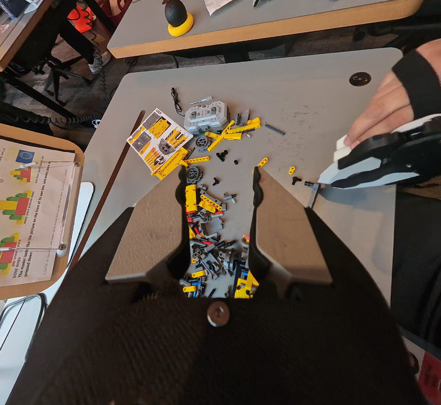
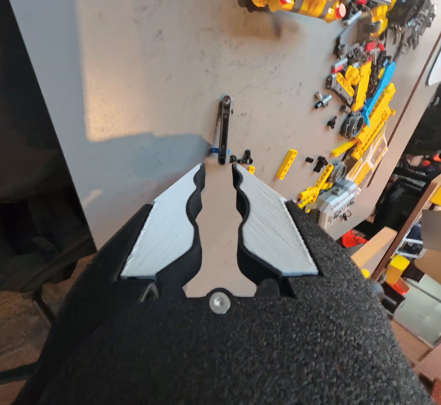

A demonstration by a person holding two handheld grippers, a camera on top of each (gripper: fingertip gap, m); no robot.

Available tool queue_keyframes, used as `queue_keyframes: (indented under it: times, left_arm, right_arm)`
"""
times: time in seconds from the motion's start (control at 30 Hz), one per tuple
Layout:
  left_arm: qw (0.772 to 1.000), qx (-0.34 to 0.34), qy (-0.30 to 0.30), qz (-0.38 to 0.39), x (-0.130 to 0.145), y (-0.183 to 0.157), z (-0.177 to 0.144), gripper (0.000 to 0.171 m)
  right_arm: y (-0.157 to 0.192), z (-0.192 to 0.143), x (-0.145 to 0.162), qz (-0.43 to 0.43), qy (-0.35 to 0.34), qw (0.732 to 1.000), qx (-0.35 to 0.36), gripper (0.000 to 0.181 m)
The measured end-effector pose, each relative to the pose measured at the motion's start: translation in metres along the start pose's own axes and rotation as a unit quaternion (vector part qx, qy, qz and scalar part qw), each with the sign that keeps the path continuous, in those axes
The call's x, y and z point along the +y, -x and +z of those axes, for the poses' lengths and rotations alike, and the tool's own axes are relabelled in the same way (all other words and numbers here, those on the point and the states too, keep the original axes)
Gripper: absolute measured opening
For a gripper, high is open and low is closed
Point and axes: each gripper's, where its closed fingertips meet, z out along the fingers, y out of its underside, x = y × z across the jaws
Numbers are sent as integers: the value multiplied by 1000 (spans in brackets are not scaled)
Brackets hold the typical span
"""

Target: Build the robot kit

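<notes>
Grey table (image 1: 310,88); mostly yellow, grey, black bricks (image 1: 207,205); sticker sheet (image 1: 159,138) perhaps yellow-striped.

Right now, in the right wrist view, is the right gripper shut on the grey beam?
No, the right gripper is open, and the grey beam lies on the table just beyond its fingertips.

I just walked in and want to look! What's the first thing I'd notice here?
A big jumble of yellow, grey and black building pieces spilled down the middle of the grey table. The left gripper hangs open above it, and the right gripper, also open, points at a lone dark beam lying apart near the edge.
</notes>
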Motion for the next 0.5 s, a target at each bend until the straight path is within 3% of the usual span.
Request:
queue_keyframes:
  times: [0.07,0.13,0.2,0.3,0.4,0.5]
  left_arm:
    - [1000,-2,0,-2,1,2,-2,53]
    - [1000,-4,-4,-3,-1,3,-4,53]
    - [1000,-3,-9,-4,-3,3,-5,53]
    - [1000,0,-2,2,-1,-1,-2,53]
    - [1000,2,6,8,0,-5,2,53]
    - [1000,2,7,10,0,-6,3,53]
  right_arm:
    - [-3,-10,6,49,-10,998,29,24]
    - [-7,-26,3,144,-68,986,57,24]
    - [-9,-37,9,248,-122,957,85,19]
    - [8,-37,24,350,-166,920,66,18]
    - [21,-39,23,402,-202,892,37,20]
    - [21,-37,15,421,-210,882,27,21]
